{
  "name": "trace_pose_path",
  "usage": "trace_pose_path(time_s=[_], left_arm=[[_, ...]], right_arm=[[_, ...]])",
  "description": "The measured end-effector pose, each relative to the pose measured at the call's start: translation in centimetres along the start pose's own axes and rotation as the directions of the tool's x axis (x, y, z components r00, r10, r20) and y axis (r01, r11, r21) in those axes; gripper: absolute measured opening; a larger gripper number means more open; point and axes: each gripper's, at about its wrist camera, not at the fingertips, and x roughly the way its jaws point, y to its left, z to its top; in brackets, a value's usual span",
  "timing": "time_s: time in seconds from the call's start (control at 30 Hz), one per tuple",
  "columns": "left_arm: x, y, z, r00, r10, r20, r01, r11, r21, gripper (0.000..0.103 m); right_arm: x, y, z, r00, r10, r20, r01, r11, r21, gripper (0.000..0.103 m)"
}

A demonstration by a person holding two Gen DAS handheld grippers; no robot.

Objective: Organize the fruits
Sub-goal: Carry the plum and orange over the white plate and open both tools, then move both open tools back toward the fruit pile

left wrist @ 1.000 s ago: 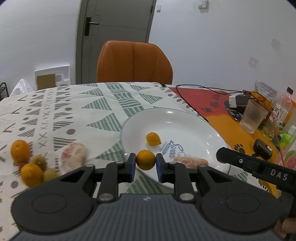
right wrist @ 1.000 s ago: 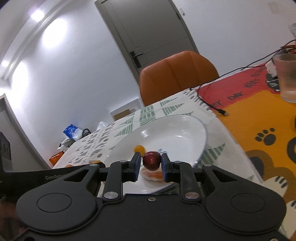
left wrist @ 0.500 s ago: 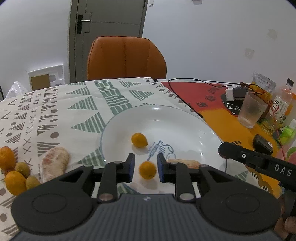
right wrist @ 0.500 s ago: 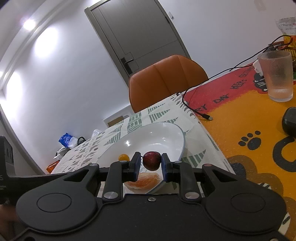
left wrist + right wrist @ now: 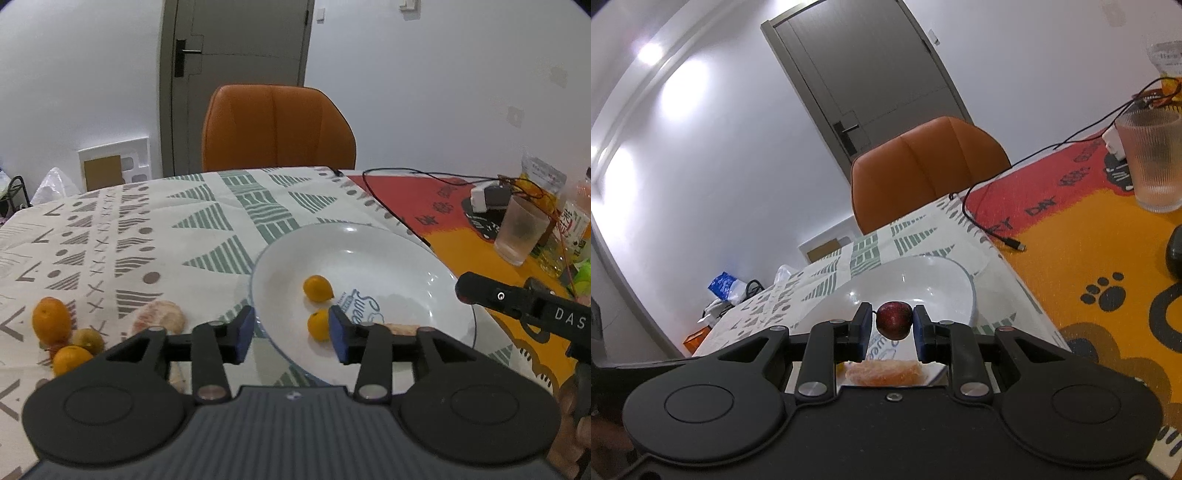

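Note:
A white plate [image 5: 436, 295] lies on the patterned tablecloth and holds two small oranges [image 5: 317, 288] [image 5: 318, 325] and a peeled citrus piece [image 5: 400, 327]. My left gripper [image 5: 291, 334] is open and empty above the plate's near rim; the nearer orange lies by its right finger. Left of the plate lie a peeled citrus [image 5: 159, 320], two oranges [image 5: 51, 319] and a greenish fruit [image 5: 88, 340]. My right gripper [image 5: 891, 326] is shut on a small dark red fruit [image 5: 894, 319] above the plate [image 5: 945, 291], with the peeled piece [image 5: 882, 373] below it.
An orange chair [image 5: 277, 127] stands behind the table. A ribbed glass [image 5: 520, 232], bottles and a black cable [image 5: 406, 173] sit at the right on the orange mat. A dark object [image 5: 1174, 252] lies on the mat. The right gripper's body [image 5: 524, 302] reaches in from the right.
My left gripper opened and let go of the orange, which now lies on the plate, and drew back to the left. My right gripper stays shut on the red fruit and has moved slightly.

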Motion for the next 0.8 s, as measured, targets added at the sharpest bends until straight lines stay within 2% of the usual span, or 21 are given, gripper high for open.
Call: trace_pose_path(time_s=[0.17,0.3,0.47,0.67,0.73,0.8], left_arm=[[-1.1,0.8,0.1,1.000,0.008,0.024,-0.008,1.000,-0.012,0.057],[-1.9,1.7,-0.1,0.999,0.020,0.038,-0.019,0.999,-0.030,0.062],[-3.2,3.2,-0.4,0.998,0.042,0.053,-0.038,0.997,-0.064,0.064],[-5.4,5.2,-0.6,0.990,0.095,0.102,-0.085,0.992,-0.097,0.069],[-6.3,6.0,-0.7,0.984,0.127,0.123,-0.114,0.988,-0.109,0.071],[-7.1,6.8,-0.8,0.979,0.149,0.137,-0.133,0.984,-0.118,0.074]], right_arm=[[0.0,0.5,0.2,1.000,-0.017,0.022,0.017,1.000,0.002,0.028],[-0.1,1.5,0.1,1.000,-0.012,0.020,0.012,1.000,-0.014,0.052],[-0.1,3.0,-0.2,1.000,-0.002,0.017,0.003,0.999,-0.045,0.057],[-0.4,4.7,-0.5,1.000,-0.003,0.021,0.005,0.998,-0.064,0.081],[-0.4,5.4,-0.6,1.000,-0.006,0.016,0.007,0.998,-0.070,0.095],[-0.4,6.2,-0.7,1.000,0.006,0.022,-0.004,0.997,-0.077,0.100]])
